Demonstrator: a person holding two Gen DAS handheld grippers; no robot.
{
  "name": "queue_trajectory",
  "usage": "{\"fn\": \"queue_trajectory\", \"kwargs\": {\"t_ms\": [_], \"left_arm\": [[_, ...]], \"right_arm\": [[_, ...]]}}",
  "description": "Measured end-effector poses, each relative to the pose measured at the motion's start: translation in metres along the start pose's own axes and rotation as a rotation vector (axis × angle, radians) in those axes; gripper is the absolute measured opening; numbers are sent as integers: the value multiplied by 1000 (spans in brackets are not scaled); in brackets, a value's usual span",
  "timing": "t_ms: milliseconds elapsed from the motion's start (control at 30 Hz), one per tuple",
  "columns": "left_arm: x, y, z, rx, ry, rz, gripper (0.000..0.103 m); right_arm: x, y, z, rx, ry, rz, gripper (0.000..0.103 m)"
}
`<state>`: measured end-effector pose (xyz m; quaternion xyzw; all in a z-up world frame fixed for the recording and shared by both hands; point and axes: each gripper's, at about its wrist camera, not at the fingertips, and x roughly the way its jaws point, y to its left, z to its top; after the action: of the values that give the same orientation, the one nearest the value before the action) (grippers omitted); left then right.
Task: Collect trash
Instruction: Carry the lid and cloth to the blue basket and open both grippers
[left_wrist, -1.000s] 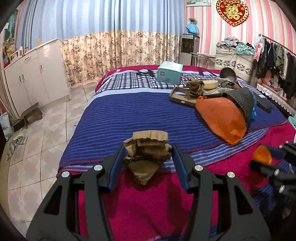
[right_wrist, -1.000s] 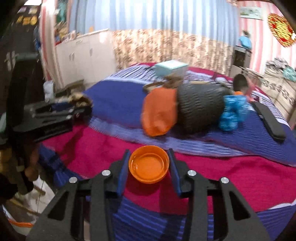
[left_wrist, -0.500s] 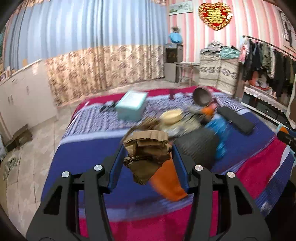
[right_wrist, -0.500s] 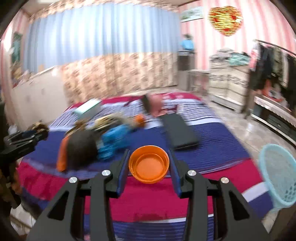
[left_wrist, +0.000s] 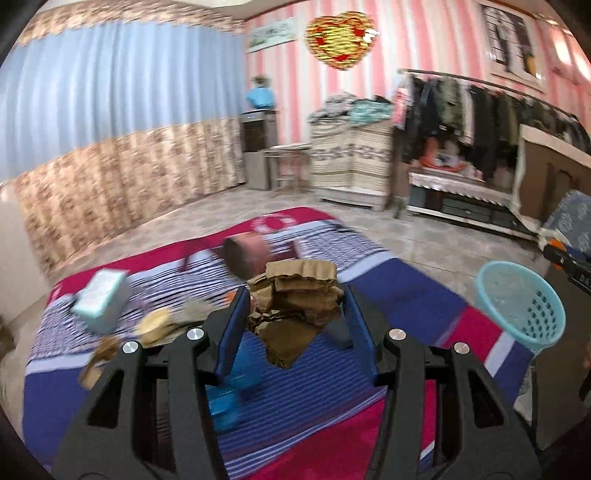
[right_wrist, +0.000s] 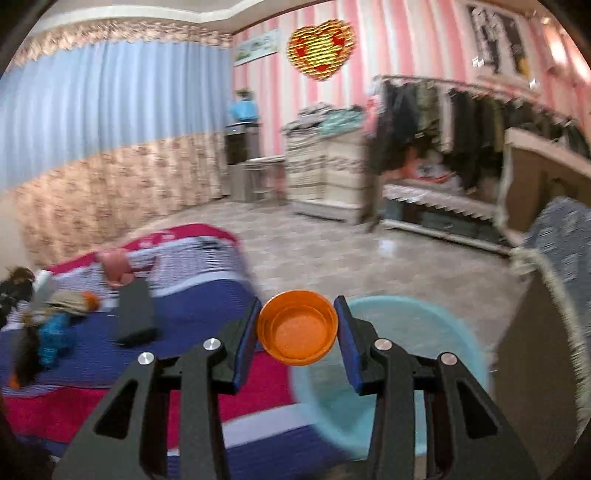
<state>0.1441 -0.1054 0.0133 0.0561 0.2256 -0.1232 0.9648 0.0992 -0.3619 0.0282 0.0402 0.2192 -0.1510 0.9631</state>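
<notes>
So both hands are loaded right now and this looks like the carry-to-the-bin part of the job. The left gripper (left_wrist: 295, 317) has its fingers clamped on a wad of crumpled brown cardboard (left_wrist: 295, 295), held up in the air over the striped bed (left_wrist: 406, 295), with a torn flap hanging down below the pads. The right gripper (right_wrist: 297, 328) is pinching a small orange lid (right_wrist: 297, 326) by its rim, open side facing the camera. The light blue basket (left_wrist: 524, 302) sits off the foot corner of the bed; from the left wrist view it's off to the right and well apart from the cardboard, while from the right wrist view it's just behind and below the lid, pretty close to lined up. There's other stuff on the bed, a teal box (left_wrist: 101, 297), a pink cup lying on its side (left_wrist: 245, 256), a dark flat case (right_wrist: 135, 314), but it's too blurred to say what counts as trash. My guess for the next move: get the lid squarely over the basket opening and let go, then swing the left one over to the right before dropping, since that cardboard is bulky and could catch the rim.
</notes>
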Motion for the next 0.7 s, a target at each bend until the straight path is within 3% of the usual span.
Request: {"fn": "queue_trajectory", "kwargs": {"t_ms": [300,467,700], "left_arm": [[73,-133,-6,92,103,-219,51],[104,-187,-5,123,145,-319,51],[132,-249,1,192,149,-410,51]], "right_arm": [[32,-71,-24,130,75,-113,40],[51,-94,-39,194,150,-145,40],[66,-125,-43,240,158,-208,40]]}}
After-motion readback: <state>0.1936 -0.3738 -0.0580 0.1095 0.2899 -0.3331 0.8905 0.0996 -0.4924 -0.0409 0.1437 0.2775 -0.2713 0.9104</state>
